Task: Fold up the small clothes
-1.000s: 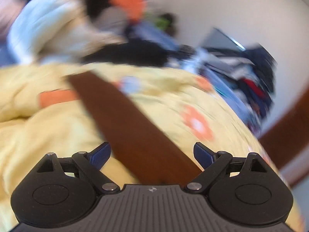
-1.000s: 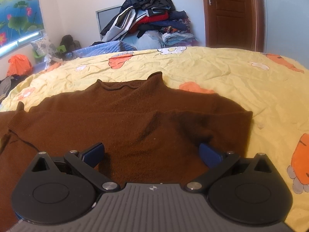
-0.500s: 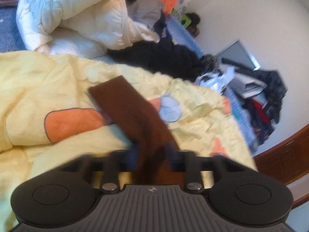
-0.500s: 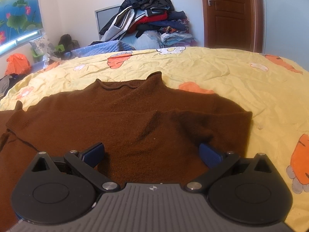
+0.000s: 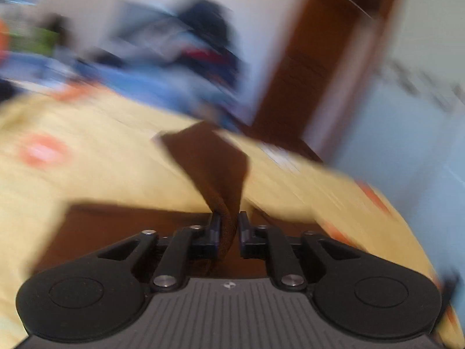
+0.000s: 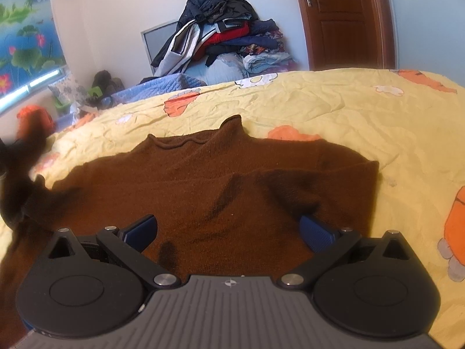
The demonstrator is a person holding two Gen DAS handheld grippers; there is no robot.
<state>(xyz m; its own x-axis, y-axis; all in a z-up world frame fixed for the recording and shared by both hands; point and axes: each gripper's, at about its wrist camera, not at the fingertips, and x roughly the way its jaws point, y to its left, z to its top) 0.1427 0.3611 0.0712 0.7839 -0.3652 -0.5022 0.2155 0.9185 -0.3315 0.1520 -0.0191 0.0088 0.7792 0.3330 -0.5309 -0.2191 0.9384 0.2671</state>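
Right now your left gripper point(image 5: 229, 229) is clenched on a bunched strip of the brown sweater point(image 6: 221, 180): the knit is pinched between the two black fingers point(image 5: 213, 231), and ahead of them it rises and fans out into a wider brown flap point(image 5: 209, 157). Just below and behind that pinch, more brown knit lies flat against the yellow bedspread point(image 5: 87, 168). Everything beyond your left fingers is smeared by motion blur, so only the bedspread's orange patches, a heap of dark and blue clothing and a brown door can be made out past it.

Your right gripper point(image 6: 228, 231) is spread wide, its blue pads point(image 6: 139, 229) well apart and holding nothing. It hangs low over the lower body of the sweater, which fills the space between and ahead of the pads. From there the garment runs away from you, spread on the bedspread with its rolled collar point(image 6: 197, 138) at the far end and one folded edge off to the right of the gripper. Far left of your right gripper, a dark blurred shape point(image 6: 20, 174) stands at the sweater's left edge; what it is cannot be told for sure. Beyond the bed, straight ahead, a clothes pile point(image 6: 221, 37) leans against the wall, with a wooden door point(image 6: 343, 20) to its right and a lotus picture point(image 6: 26, 43) far to the left.
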